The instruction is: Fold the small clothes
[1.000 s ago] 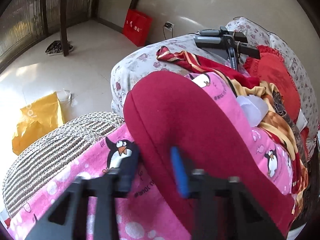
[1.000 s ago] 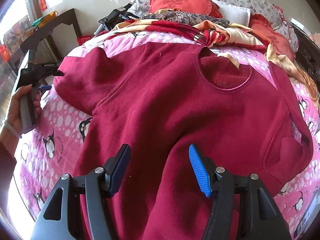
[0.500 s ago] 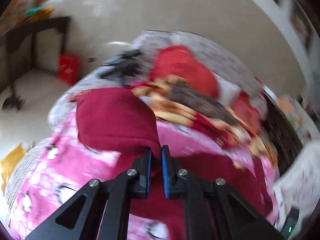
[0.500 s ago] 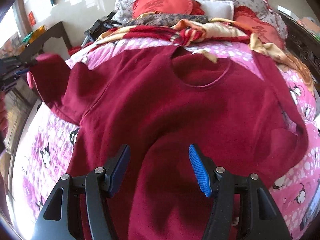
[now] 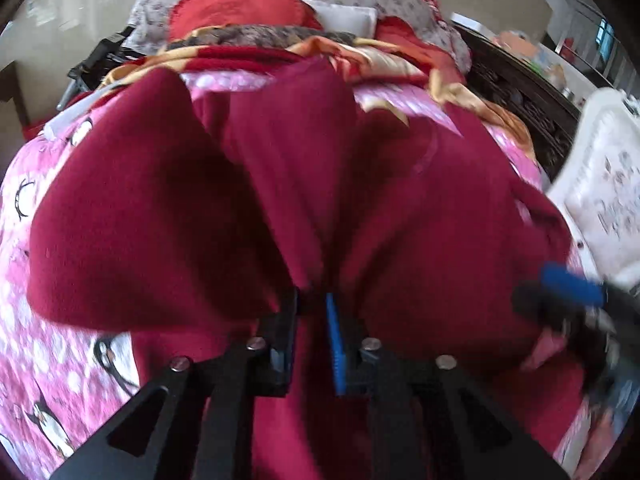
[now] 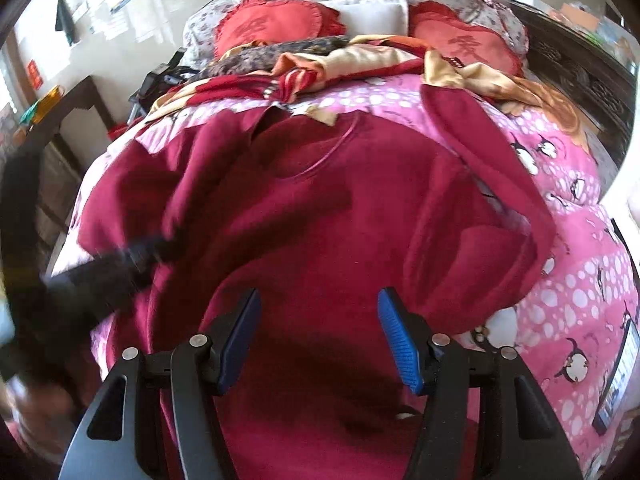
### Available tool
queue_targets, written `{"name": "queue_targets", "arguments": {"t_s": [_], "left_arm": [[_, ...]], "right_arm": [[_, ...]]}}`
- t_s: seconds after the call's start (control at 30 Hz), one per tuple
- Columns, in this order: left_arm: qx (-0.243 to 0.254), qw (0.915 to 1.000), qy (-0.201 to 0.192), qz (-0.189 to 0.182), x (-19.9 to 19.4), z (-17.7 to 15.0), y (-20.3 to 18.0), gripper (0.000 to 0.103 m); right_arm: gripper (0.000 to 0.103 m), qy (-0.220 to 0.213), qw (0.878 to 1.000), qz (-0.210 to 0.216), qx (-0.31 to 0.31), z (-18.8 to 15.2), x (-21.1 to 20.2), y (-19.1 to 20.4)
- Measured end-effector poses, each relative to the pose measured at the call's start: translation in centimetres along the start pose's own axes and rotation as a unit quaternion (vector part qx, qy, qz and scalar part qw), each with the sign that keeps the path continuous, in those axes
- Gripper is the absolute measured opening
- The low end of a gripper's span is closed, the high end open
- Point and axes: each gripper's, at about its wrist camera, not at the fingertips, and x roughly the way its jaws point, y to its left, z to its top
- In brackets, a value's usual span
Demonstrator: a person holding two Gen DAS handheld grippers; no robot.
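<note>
Left gripper [image 5: 312, 320]: jaws pinching sleeve of maroon sweatshirt [image 5: 420, 220], sleeve raised ahead of tips over garment body. Right gripper [image 6: 318, 336]: jaws spread, hovering above hem area, holding nothing. Sweatshirt lies front-up on pink penguin blanket [image 6: 580, 240]. Progress judged early: first sleeve fold under way; opposite sleeve, body folds remaining.

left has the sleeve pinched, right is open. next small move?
Probably carry the sleeve across and lay it on the sweater chest. The left gripper is shut on it, lifted and bunched; the right gripper hangs open over the lower front.
</note>
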Motion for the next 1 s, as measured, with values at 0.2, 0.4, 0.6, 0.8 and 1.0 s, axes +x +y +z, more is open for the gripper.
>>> {"name": "queue_targets", "arguments": {"t_s": [0.2, 0.4, 0.6, 0.8, 1.0], "left_arm": [[0.038, 0.9971, -0.053, 0.039, -4.8, -2.2, 1.7, 0.070], [0.032, 0.9908, -0.071, 0.111, -7.4, -3.5, 6.1, 0.071], [-0.020, 0.9898, -0.043, 0.134, -6.7, -4.5, 10.4, 0.071], [-0.026, 0.9886, -0.036, 0.144, -5.7, -4.3, 10.1, 0.071], [-0.022, 0.9860, -0.020, 0.164, -3.9, -3.6, 9.7, 0.071]], "right_arm": [[0.036, -0.020, 1.000, 0.014, -0.004, 1.7, -0.3, -0.1], [0.036, 0.001, 0.998, 0.057, 0.002, 3.4, 1.7, 0.8], [0.036, -0.018, 0.999, 0.033, 0.030, 4.8, 2.9, -0.6], [0.003, 0.043, 0.998, 0.043, 0.001, 6.9, 9.2, 0.8], [0.000, -0.048, 0.997, 0.051, -0.018, 6.6, 3.6, -0.1]]}}
